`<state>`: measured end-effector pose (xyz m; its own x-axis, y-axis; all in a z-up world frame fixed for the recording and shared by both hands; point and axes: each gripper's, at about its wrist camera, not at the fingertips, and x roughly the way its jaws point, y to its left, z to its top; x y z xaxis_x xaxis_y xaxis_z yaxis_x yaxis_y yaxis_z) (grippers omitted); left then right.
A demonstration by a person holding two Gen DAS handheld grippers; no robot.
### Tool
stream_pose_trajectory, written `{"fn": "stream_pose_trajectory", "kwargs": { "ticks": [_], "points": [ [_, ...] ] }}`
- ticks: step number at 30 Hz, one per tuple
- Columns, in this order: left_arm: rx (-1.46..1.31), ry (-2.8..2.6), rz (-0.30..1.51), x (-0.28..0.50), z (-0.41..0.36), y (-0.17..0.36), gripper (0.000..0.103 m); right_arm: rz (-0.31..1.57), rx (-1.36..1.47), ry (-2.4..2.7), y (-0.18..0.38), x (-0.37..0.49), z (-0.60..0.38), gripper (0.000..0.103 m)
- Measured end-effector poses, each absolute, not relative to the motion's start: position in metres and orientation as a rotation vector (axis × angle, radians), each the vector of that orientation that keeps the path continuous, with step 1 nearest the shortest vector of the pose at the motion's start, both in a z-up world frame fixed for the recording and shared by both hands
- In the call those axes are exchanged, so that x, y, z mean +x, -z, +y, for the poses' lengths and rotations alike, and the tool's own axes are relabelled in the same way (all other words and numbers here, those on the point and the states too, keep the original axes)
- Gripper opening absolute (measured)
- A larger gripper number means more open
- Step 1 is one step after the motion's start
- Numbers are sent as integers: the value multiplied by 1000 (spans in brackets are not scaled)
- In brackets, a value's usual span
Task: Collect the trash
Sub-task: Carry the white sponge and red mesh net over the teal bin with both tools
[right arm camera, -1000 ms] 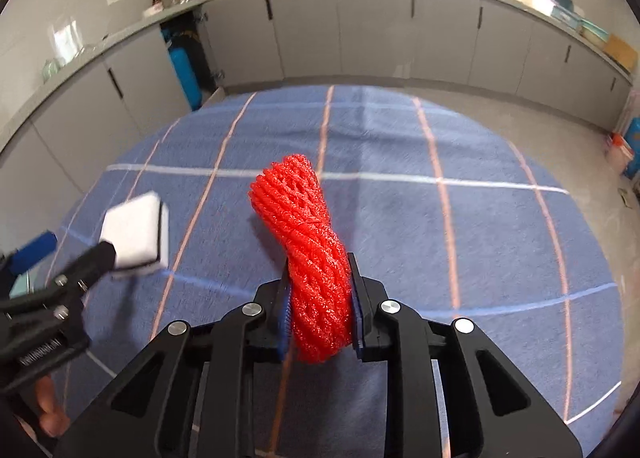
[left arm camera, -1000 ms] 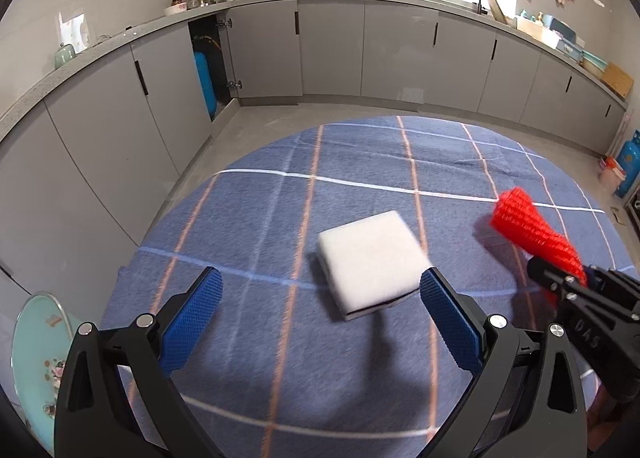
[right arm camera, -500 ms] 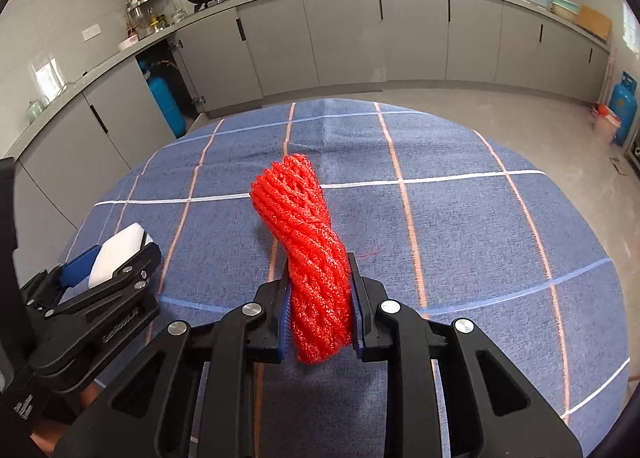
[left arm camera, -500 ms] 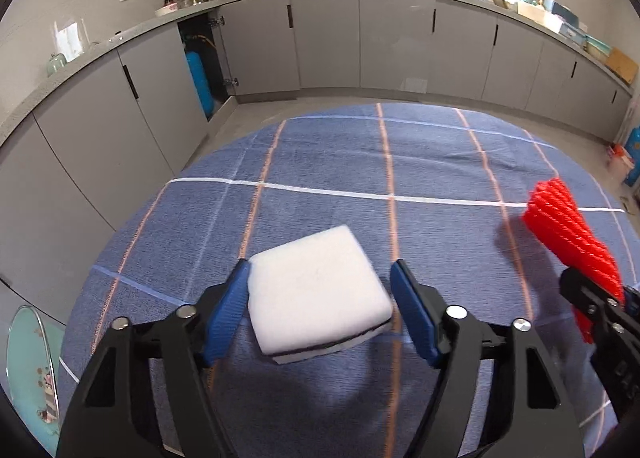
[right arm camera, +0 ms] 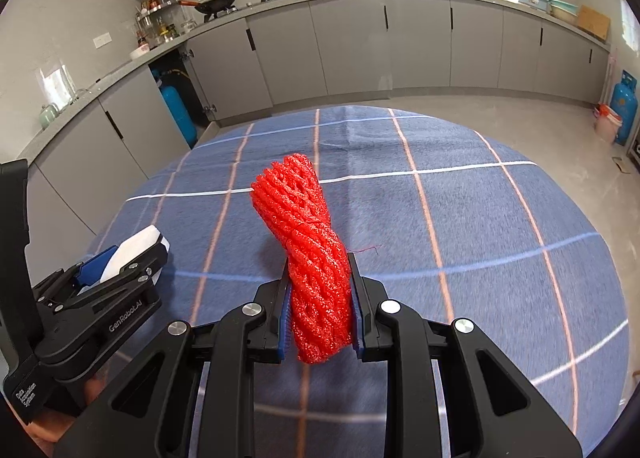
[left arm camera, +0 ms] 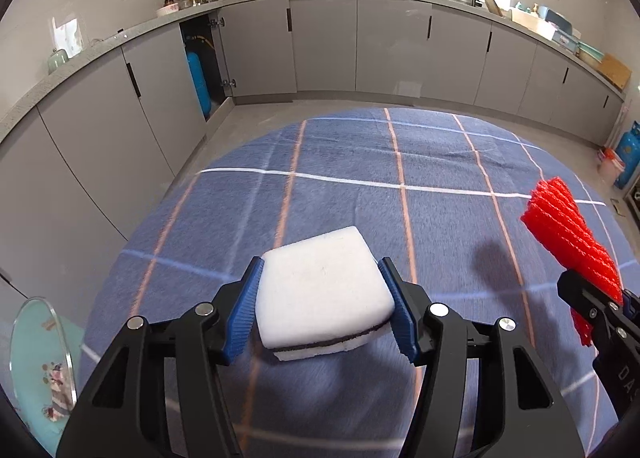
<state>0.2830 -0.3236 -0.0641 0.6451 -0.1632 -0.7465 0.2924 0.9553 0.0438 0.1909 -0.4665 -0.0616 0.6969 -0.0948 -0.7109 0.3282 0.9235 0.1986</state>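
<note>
My left gripper (left arm camera: 322, 308) is shut on a white sponge (left arm camera: 322, 292) with a dark bottom layer, its blue pads pressing both sides, just above the blue checked tablecloth (left arm camera: 400, 162). The sponge also shows in the right wrist view (right arm camera: 134, 250), at the left, held by the left gripper (right arm camera: 120, 262). My right gripper (right arm camera: 318, 312) is shut on a twisted red foam net (right arm camera: 306, 234), held upright above the cloth. In the left wrist view the red net (left arm camera: 568, 234) is at the right edge.
The round table's tablecloth (right arm camera: 460, 218) fills both views. A glass lid (left arm camera: 36, 358) with a floral plate beneath sits at the table's left edge. Grey kitchen cabinets (left arm camera: 320, 42) ring the room; a blue gas cylinder (right arm camera: 624, 110) stands on the floor at right.
My left gripper moved forward around the white sponge and closed on it. My right gripper kept its hold on the red net and shifted slightly.
</note>
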Motion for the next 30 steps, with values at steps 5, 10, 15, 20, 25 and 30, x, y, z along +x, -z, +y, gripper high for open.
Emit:
{"fn": "stream_pose_trajectory", "kwargs": {
  "ticks": [5,10,15,20,25,30],
  "points": [
    [179,259,817,261,-306,56,58,758,342,230,57,174,-452,24],
    [189,262,816,241,-292,53,58,752,355,226,54,157,-437,24],
    [187,274,822,223,-282,52,58,752,377,222,51,143,-427,24],
    [193,294,823,205,-277,52,58,756,396,228,52,130,-420,24],
    [197,314,817,189,-274,49,58,758,410,231,53,119,-412,24],
    [195,328,816,174,-268,48,58,753,427,235,50,105,-405,24]
  ]
}}
